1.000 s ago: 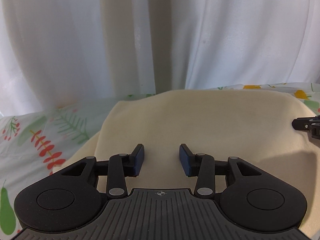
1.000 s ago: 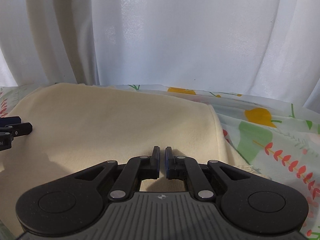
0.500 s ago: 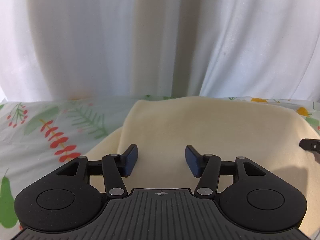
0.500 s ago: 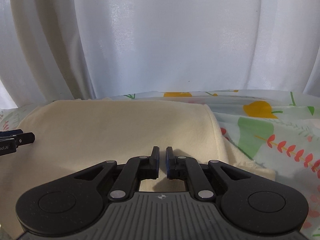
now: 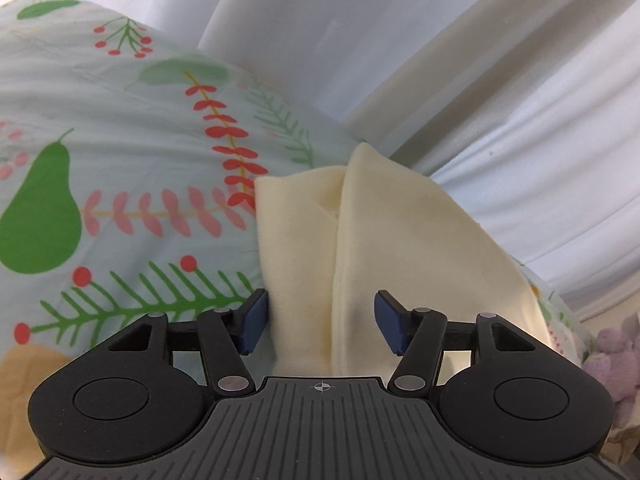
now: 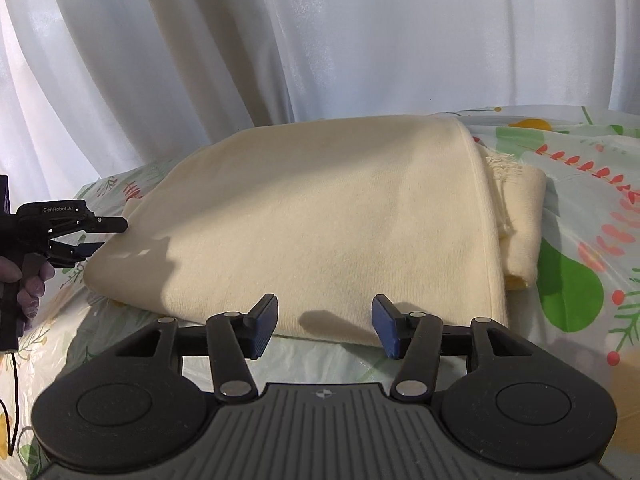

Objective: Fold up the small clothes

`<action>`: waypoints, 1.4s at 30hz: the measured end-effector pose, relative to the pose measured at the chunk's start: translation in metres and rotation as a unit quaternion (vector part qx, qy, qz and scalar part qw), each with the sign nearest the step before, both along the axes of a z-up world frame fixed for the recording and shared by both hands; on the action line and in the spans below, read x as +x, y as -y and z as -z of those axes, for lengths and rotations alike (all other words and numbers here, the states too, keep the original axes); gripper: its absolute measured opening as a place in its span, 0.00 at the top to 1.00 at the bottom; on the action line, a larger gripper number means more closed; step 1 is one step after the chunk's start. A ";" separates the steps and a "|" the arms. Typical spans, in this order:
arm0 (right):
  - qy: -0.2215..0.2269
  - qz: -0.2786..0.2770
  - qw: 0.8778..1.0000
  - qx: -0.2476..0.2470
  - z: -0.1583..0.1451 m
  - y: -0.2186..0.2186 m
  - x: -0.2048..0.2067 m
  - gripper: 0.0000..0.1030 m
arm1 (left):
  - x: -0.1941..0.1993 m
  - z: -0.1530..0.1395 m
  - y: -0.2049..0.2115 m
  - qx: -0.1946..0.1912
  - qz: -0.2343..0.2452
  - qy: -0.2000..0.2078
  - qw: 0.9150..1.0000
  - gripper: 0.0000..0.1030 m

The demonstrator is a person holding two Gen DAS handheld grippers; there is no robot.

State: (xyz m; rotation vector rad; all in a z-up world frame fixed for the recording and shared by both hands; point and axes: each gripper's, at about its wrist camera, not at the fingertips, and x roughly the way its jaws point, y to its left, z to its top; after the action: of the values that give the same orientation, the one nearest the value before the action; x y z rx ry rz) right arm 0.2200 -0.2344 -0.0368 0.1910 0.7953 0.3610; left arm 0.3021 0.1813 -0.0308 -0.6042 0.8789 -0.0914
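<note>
Backdrop: white pleated curtain [image 6: 320, 40] hangs behind the cream garment.
Surface: glossy printed tablecloth [image 5: 120, 128], pale green with pears, red berries and fern sprigs, lies under the garment.
Garment: cream garment [image 6: 320, 216], soft fine-knit fabric, folded into a thick rounded slab at the middle of the tablecloth.
Axis: in the right wrist view the garment's long axis runs left to right, its near hem just ahead of the right gripper; a frayed inner layer shows at its right end.
Left gripper: left gripper [image 5: 318, 322], blue pads spread apart over the garment's left end, which lies between them ungripped.
Right gripper: right gripper [image 6: 324, 326], jaws just opened, nothing clamped.
Hand: hand [image 6: 30, 280] holds the left gripper's handle, left of the garment.
</note>
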 end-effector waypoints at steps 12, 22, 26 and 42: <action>0.011 0.002 1.000 -0.021 -0.004 -0.018 -0.009 0.69 | 0.004 0.006 -0.008 -0.059 -0.002 0.007 0.998 0.83; 0.016 0.044 0.999 -0.019 -0.005 -0.005 -0.002 0.78 | 0.001 -0.065 0.061 -0.039 0.071 0.098 0.992 0.84; 0.017 0.056 0.998 -0.009 -0.004 -0.001 0.000 0.78 | 0.005 -0.072 0.126 0.023 0.125 0.114 0.985 0.84; 0.019 0.073 0.997 0.012 0.004 0.018 0.007 0.78 | -0.044 -0.067 0.178 0.071 0.166 0.125 0.976 0.77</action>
State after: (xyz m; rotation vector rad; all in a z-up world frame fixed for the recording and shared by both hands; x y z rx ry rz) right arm 0.2272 -0.2526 -0.0406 0.2624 0.7353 0.2359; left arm 0.2585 0.0035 0.0361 -0.2984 0.7269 -0.3956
